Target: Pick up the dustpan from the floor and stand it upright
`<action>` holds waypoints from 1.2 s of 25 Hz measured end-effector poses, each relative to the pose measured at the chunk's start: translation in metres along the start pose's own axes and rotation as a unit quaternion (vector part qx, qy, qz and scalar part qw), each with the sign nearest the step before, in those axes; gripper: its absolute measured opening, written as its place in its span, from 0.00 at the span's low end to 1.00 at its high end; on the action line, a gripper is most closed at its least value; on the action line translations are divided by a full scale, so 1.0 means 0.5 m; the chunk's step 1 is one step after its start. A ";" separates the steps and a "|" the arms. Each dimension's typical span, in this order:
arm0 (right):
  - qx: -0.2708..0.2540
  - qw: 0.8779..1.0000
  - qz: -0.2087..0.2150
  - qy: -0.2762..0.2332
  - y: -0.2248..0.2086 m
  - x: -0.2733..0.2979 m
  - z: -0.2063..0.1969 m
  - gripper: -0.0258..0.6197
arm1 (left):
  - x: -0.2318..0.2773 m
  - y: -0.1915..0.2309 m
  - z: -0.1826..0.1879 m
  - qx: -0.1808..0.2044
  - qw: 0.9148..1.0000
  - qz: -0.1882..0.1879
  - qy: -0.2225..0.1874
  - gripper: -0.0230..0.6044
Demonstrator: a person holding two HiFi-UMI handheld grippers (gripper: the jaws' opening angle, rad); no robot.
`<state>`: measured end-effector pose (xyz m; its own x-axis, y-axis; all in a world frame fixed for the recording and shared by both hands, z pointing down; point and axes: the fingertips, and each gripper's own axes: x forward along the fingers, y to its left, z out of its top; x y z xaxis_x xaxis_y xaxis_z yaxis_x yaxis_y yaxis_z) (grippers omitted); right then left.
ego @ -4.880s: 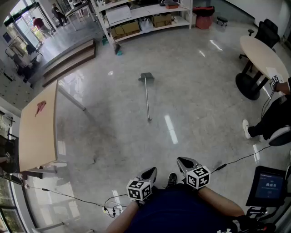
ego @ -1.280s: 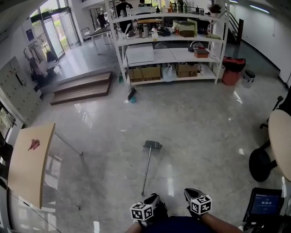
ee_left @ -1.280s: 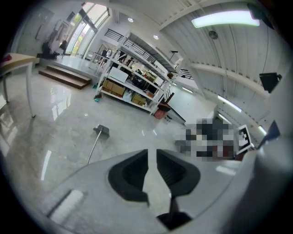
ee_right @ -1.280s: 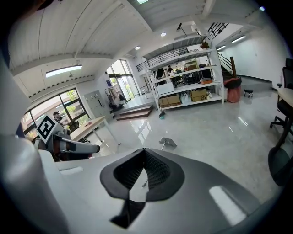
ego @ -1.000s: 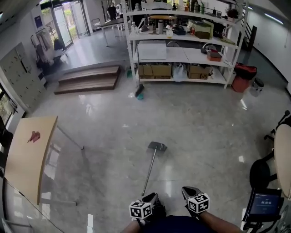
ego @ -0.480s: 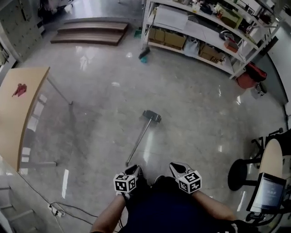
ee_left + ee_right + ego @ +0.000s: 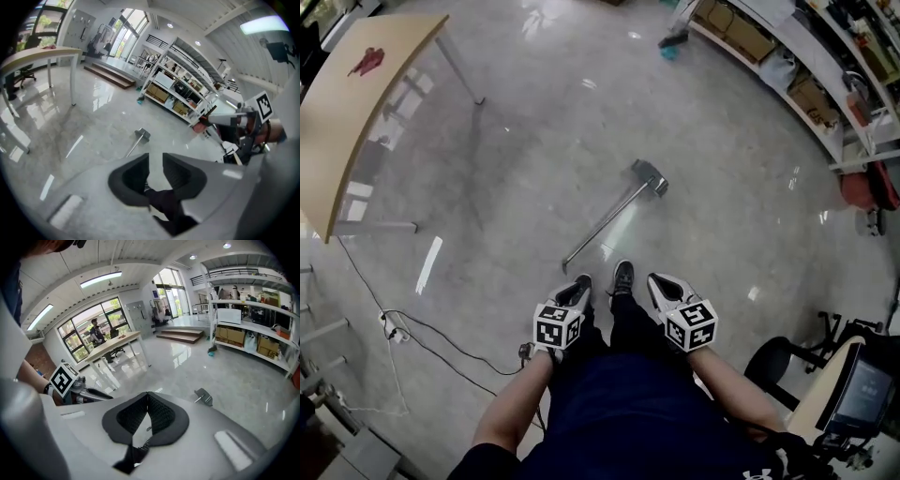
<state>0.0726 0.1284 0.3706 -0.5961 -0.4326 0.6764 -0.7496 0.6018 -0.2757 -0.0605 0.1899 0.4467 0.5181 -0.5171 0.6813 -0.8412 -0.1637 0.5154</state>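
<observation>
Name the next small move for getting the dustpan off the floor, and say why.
Probably lower the left claw onto the dustpan at the near end of its handle. It lies flat just ahead of the feet; that claw's jaws have just been opening, with nothing between them, while the right claw is shut.

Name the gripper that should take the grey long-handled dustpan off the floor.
Left, probably. The near handle end of the grey long-handled dustpan lies just ahead of the left gripper, whose jaws have just been opening with nothing between them. The right gripper is shut and farther from that end.
</observation>
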 end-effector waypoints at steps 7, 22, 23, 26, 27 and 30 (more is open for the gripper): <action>-0.014 0.999 0.044 0.021 -0.053 0.089 0.022 0.06 | 0.013 0.063 0.023 -0.051 0.996 0.076 -0.020 0.20; -0.085 0.989 0.083 0.093 -0.213 0.310 -0.037 0.06 | 0.154 0.231 -0.017 -0.074 0.985 0.157 0.019 0.23; -0.092 0.988 0.082 0.099 -0.224 0.328 -0.054 0.06 | 0.174 0.245 -0.032 -0.072 0.984 0.159 0.019 0.23; -0.110 0.984 0.077 0.117 -0.254 0.379 -0.105 0.06 | 0.231 0.286 -0.072 -0.034 0.986 0.164 0.020 0.23; -0.110 0.983 0.075 0.122 -0.264 0.388 -0.115 0.06 | 0.246 0.288 -0.075 -0.024 0.987 0.160 0.023 0.23; -0.110 0.983 0.070 0.126 -0.291 0.406 -0.126 0.06 | 0.285 0.278 -0.073 -0.012 0.990 0.136 0.038 0.23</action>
<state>0.0787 -0.0043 0.5910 -0.5784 -0.1722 0.7974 -0.5681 0.7865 -0.2423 -0.0978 0.1241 0.6345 0.2832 -0.4747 0.8334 -0.9479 -0.0065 0.3184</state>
